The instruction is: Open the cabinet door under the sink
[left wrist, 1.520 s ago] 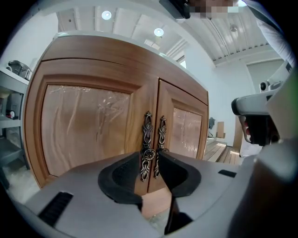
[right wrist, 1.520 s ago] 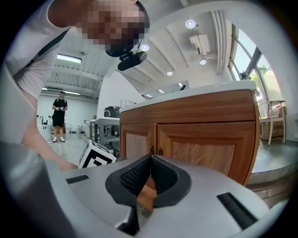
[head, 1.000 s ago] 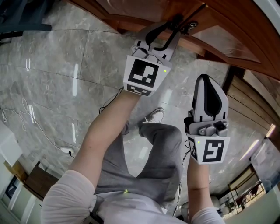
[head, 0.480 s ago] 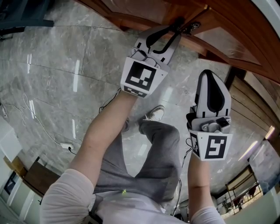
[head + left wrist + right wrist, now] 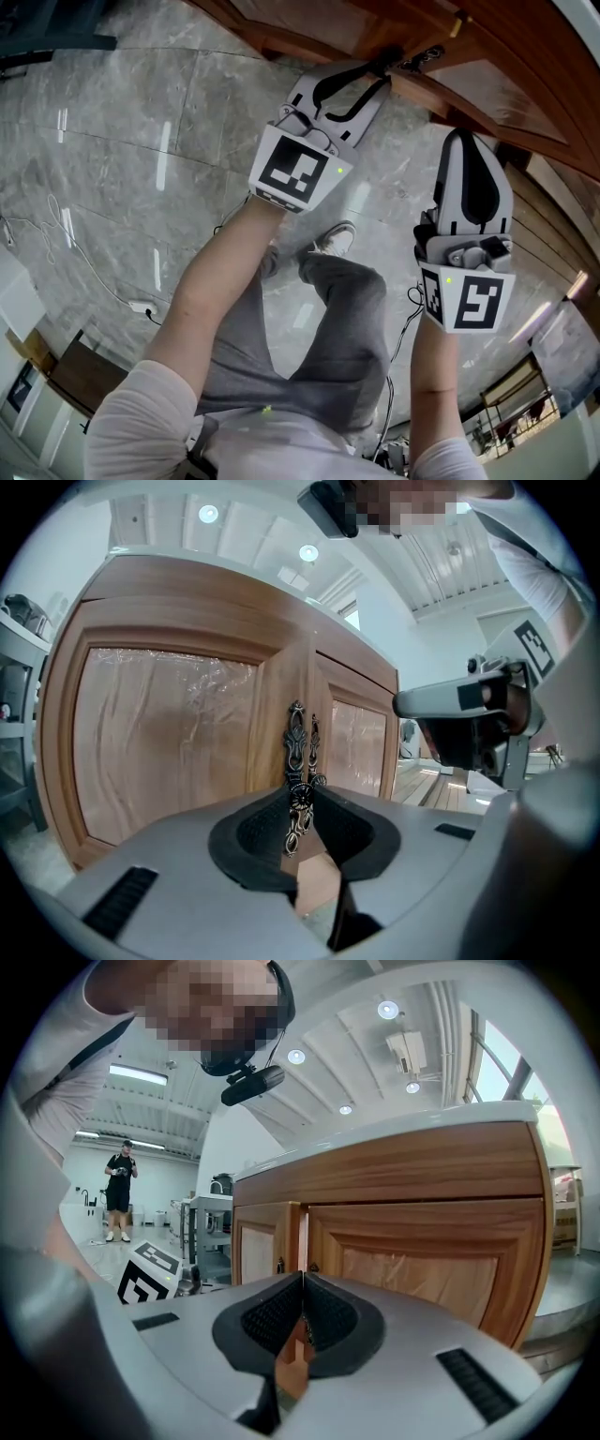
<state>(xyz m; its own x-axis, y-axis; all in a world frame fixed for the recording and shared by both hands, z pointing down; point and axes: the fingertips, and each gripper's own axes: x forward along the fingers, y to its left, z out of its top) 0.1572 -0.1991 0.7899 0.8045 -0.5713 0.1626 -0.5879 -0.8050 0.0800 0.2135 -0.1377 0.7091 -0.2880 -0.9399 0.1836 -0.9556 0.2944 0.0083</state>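
The wooden cabinet has two doors, the left door point(image 5: 169, 742) and the right door point(image 5: 361, 747), each with an ornate dark metal handle at the middle seam. My left gripper point(image 5: 382, 64) point(image 5: 302, 799) reaches level at the left door's handle point(image 5: 296, 747) point(image 5: 417, 58). Its jaws are closing, and the pads flank and touch the handle's round knob. My right gripper point(image 5: 466, 141) point(image 5: 302, 1283) hangs to the right, back from the cabinet front point(image 5: 422, 1269), shut with nothing between its jaws.
A white countertop point(image 5: 394, 1119) tops the cabinet. Grey marble floor point(image 5: 122, 141) lies below, with cables point(image 5: 66, 244) at the left. The person's leg and shoe point(image 5: 333, 246) are under the grippers. Wooden slats point(image 5: 553, 225) stand at the right. Another person point(image 5: 119, 1190) stands far off.
The left gripper's jaws have narrowed around the door handle. The right gripper has drifted up and to the right in the head view.
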